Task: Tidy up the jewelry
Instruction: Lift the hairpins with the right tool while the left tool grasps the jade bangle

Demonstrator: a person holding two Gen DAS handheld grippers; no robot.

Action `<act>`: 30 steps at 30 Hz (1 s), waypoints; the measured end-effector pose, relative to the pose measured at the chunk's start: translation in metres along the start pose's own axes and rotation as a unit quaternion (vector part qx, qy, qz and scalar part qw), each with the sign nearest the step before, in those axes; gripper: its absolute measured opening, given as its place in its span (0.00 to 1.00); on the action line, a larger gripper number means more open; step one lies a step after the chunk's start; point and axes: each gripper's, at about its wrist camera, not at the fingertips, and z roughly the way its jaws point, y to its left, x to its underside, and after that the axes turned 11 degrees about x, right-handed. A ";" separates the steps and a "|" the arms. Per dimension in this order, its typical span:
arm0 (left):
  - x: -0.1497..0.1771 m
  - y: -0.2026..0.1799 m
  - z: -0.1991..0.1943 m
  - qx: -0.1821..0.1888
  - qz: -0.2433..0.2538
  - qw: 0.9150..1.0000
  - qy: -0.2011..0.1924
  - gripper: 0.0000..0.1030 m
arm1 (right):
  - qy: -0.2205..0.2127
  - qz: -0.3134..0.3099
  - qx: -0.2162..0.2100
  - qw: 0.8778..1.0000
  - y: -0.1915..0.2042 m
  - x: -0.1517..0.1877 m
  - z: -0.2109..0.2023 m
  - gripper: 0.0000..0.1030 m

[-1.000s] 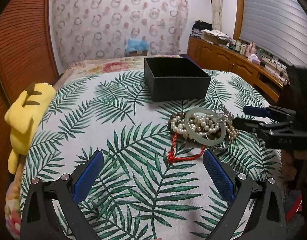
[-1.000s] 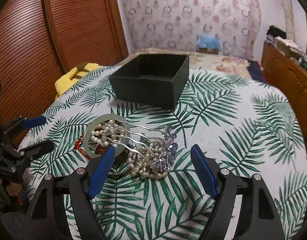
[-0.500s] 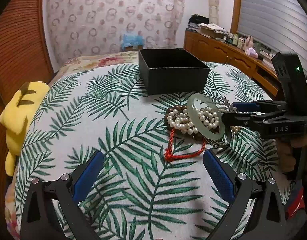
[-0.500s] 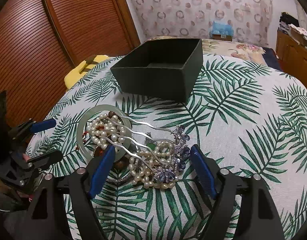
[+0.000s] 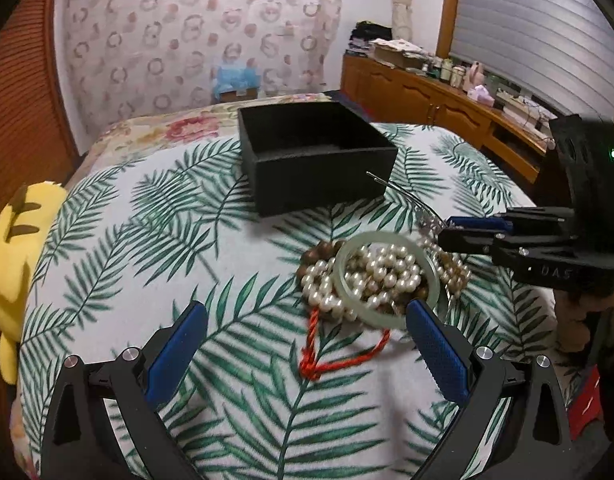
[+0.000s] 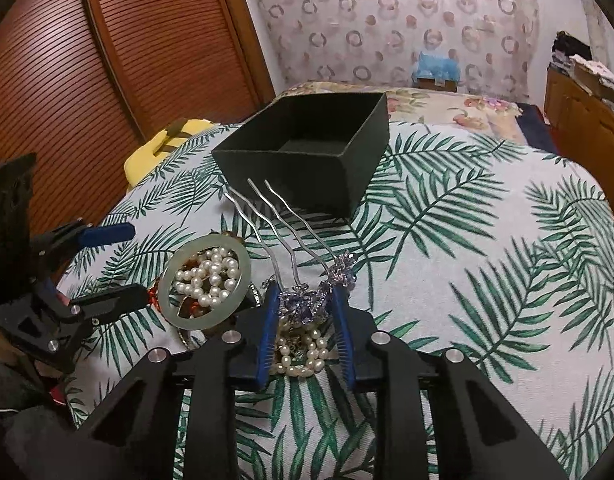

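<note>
The hair comb (image 6: 303,276) is clamped by its purple flowered head in the right gripper (image 6: 305,334) — prongs raised toward the black box (image 6: 307,160). The left gripper (image 5: 307,356) is held wide open near the pearls (image 5: 371,276) and jade bangle (image 5: 387,280).

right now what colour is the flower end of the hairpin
Purple-blue, on the hairpin; clearest in the right wrist view.

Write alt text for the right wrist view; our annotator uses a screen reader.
The right gripper is shut on a silver hair comb with purple flowers, its prongs pointing toward an open black box. Left of it lie a pale green bangle and pearls on leaf-print cloth.
</note>
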 end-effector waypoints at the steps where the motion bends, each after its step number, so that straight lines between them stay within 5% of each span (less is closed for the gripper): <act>1: -0.003 0.000 0.001 0.006 0.000 1.000 -0.002 0.94 | -0.002 0.000 0.003 1.000 -0.001 0.000 -0.002 0.22; 6: -0.014 -0.001 0.010 0.026 0.006 1.000 -0.001 0.74 | -0.009 0.002 0.024 1.000 -0.008 -0.004 -0.005 0.14; 13: -0.016 0.004 0.025 0.051 -0.009 0.999 0.018 0.28 | -0.012 0.003 0.045 0.999 -0.013 -0.004 -0.007 0.12; 18: -0.017 0.006 0.027 0.046 -0.005 0.999 0.018 0.20 | -0.016 -0.002 0.058 0.998 -0.010 -0.005 -0.007 0.12; 20: -0.018 0.005 0.028 0.037 0.005 0.999 0.020 0.08 | -0.019 -0.006 0.066 0.998 -0.008 -0.006 -0.008 0.12; 30: -0.021 0.008 0.027 0.018 0.025 0.999 0.013 0.07 | -0.032 -0.009 0.081 0.996 -0.008 -0.010 -0.015 0.12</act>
